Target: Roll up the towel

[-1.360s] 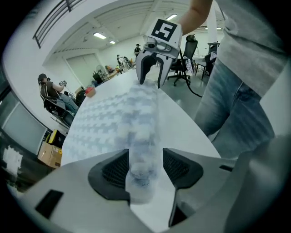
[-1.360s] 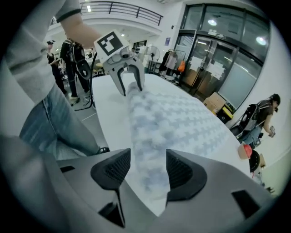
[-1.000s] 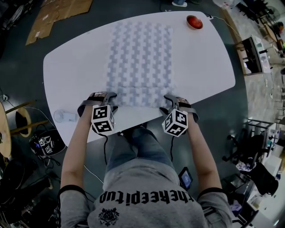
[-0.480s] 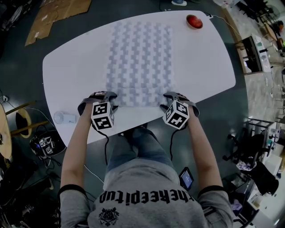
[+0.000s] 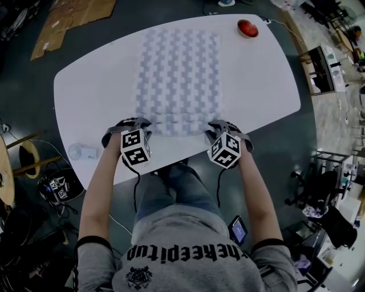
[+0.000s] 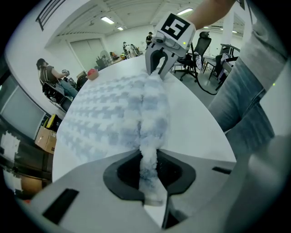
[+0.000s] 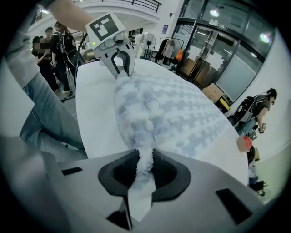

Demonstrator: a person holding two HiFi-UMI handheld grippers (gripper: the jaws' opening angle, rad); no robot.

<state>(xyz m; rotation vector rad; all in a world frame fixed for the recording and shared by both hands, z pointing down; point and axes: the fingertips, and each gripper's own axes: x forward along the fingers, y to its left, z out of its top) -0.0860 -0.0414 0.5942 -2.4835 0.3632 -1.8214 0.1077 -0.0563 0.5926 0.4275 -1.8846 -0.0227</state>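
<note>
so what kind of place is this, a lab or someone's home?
Probably an open-plan lab or workshop hall, not a home: office chairs under ceiling strip lights, tall glass doors along one side, and flattened cardboard lying beside the table.

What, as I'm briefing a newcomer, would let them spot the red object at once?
Start at the white table. Beyond the checked towel, near the far right edge, sits the small red round object. It is the only red thing on the tabletop.
</note>
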